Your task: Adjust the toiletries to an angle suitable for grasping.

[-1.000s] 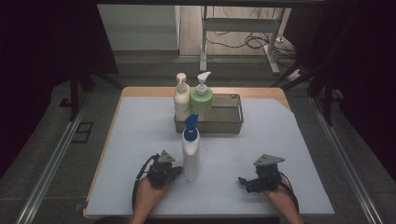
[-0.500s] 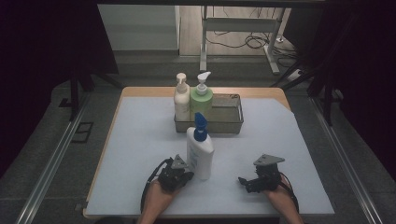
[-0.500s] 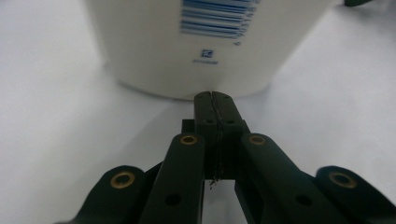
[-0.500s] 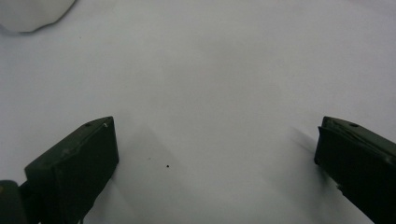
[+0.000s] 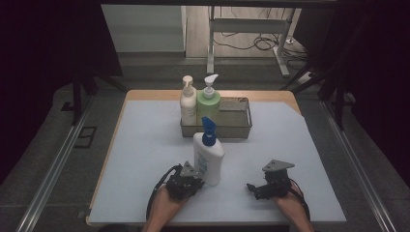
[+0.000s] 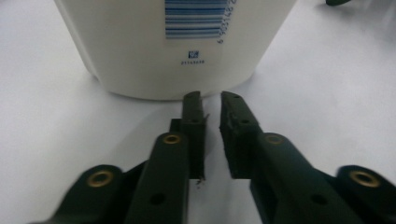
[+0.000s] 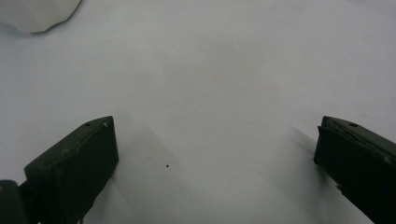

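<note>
The white bottle (image 5: 209, 157) is standing at frame centre, below the wire basket (image 5: 241, 126). The left gripper (image 6: 211, 103), jaws just parting narrowly with nothing between, is probably letting go; the right gripper (image 7: 215, 154) is waiting wide apart.

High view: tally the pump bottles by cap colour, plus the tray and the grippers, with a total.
White-capped pump bottles: 2 (cream bottle, green bottle)
Blue-capped pump bottles: 1 (white bottle)
Metal trays: 1 (tray)
Grippers: 2 (left gripper, right gripper)
Total: 6
</note>
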{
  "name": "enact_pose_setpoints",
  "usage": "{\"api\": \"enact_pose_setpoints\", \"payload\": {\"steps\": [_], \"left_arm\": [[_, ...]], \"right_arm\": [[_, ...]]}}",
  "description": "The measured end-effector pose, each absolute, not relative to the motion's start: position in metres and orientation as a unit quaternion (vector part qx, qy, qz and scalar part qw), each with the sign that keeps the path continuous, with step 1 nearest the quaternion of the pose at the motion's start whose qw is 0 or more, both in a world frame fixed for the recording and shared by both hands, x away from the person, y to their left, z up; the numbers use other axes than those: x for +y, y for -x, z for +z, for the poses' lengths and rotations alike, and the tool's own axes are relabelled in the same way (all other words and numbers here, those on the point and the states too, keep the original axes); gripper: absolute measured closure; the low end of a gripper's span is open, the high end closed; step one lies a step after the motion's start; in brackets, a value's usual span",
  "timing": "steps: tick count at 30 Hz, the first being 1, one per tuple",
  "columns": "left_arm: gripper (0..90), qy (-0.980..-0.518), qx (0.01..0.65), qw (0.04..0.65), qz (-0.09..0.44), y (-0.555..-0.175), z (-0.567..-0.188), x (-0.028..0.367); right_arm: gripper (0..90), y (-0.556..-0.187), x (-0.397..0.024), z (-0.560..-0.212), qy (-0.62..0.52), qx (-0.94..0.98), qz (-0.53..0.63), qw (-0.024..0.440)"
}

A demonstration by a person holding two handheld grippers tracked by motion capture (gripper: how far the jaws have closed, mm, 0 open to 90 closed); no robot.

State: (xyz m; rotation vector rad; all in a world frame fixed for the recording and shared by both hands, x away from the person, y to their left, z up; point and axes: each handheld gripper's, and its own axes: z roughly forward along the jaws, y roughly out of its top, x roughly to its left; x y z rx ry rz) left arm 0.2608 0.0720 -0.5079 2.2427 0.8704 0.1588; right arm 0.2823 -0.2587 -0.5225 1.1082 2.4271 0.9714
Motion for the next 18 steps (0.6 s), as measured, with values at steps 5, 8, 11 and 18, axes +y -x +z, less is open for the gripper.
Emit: {"api": "enact_pose_setpoints", "payload": {"steps": [5, 8, 11, 18], "left_arm": [[64.7, -0.867, 0.338, 0.357, 0.077, -0.257, -0.506, 0.079], [58.0, -0.864, 0.346, 0.357, 0.084, -0.255, -0.505, 0.083], [50.7, -0.862, 0.349, 0.356, 0.092, -0.254, -0.504, 0.088], [34.3, -0.855, 0.365, 0.352, 0.112, -0.248, -0.502, 0.098]], "right_arm": [[0.0, -0.282, -0.258, -0.522, -0.386, 0.846, 0.337, 0.151], [0.0, -0.282, -0.258, -0.522, -0.386, 0.846, 0.337, 0.151], [0.0, -0.283, -0.258, -0.522, -0.386, 0.846, 0.337, 0.150], [0.0, -0.283, -0.258, -0.522, -0.386, 0.845, 0.337, 0.150]]}}
